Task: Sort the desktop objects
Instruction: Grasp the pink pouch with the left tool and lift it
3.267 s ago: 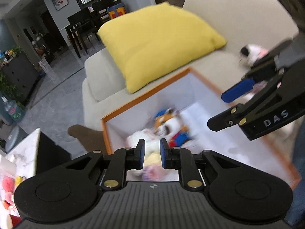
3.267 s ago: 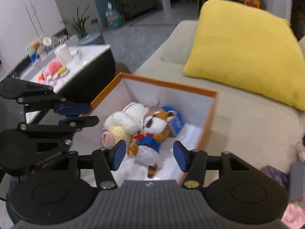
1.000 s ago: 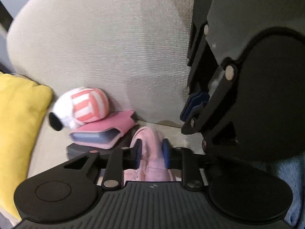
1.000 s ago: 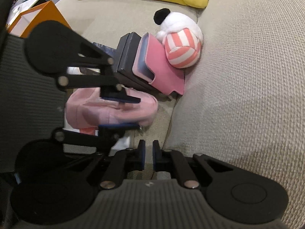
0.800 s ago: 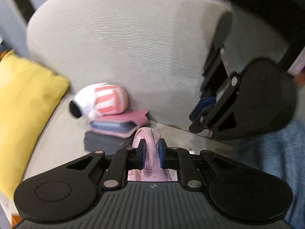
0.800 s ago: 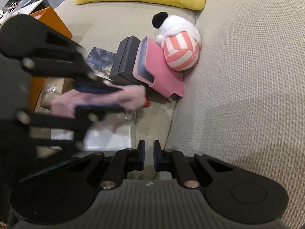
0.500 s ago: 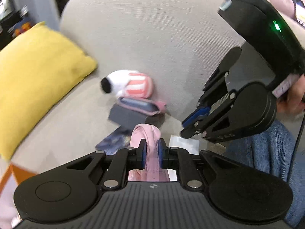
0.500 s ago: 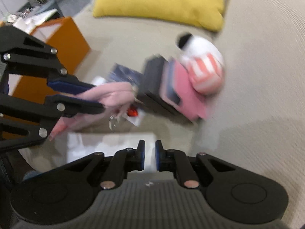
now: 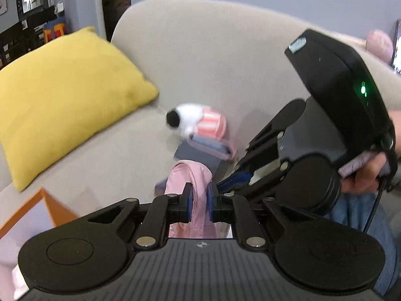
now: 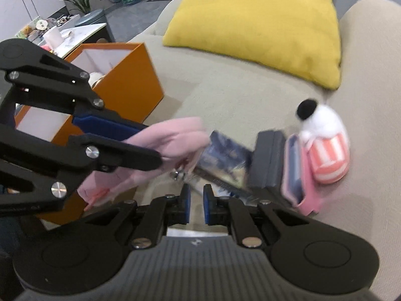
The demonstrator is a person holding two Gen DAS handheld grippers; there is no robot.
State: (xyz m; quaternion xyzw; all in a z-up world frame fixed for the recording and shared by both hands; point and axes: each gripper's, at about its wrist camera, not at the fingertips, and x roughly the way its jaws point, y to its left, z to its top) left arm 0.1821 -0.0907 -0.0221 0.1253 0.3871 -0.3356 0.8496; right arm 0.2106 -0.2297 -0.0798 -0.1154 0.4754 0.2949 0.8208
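Pink pouch (image 9: 191, 175) is hanging clamped in the left gripper (image 9: 199, 202) while the right gripper (image 10: 196, 202) is hovering nearly closed, empty.

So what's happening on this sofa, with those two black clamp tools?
A person holds a clamp tool in each hand and is tidying loose things off the sofa. The left gripper is shut on a pink pouch, carried in the air beside the orange box. The right gripper is nearly shut, with nothing clearly between its pads. A striped plush toy, a pink case and a dark box lie on the seat.
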